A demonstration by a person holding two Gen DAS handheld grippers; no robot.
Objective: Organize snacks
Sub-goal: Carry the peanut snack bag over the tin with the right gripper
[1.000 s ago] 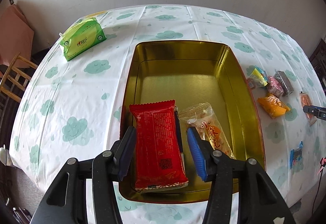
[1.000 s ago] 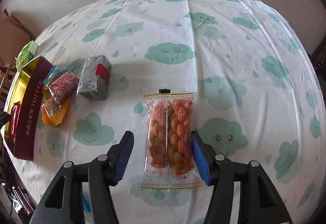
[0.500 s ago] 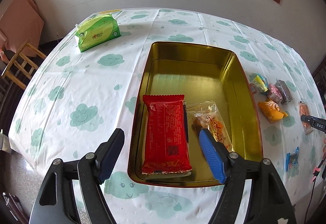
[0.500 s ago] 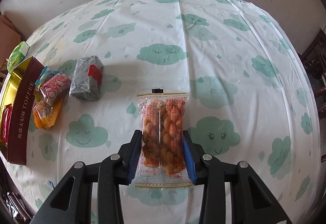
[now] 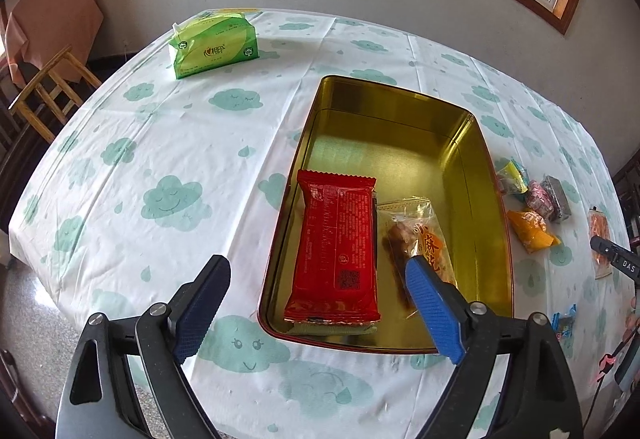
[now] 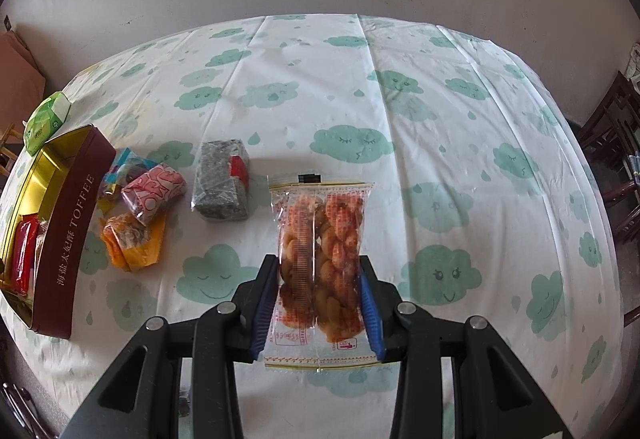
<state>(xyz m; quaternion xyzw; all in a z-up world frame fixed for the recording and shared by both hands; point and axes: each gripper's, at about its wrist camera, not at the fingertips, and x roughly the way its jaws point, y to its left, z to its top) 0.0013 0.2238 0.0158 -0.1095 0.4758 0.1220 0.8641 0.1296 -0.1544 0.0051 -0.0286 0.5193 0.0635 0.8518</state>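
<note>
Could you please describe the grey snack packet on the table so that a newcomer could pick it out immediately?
Start at the dark red TOFFEE tin on the cloud-print tablecloth. A small cluster of loose snacks lies along its outer side, and the grey packet is the one furthest from the tin. It alone is blocky, speckled grey with a red label, whereas the pink packet and the orange packet are brightly coloured.

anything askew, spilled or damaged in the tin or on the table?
Nothing spilled or torn. One oddity: the red packet in the gold tin lies on top of another flat pack, only an edge showing. The right gripper holds the twist-snack packet squarely.
</note>
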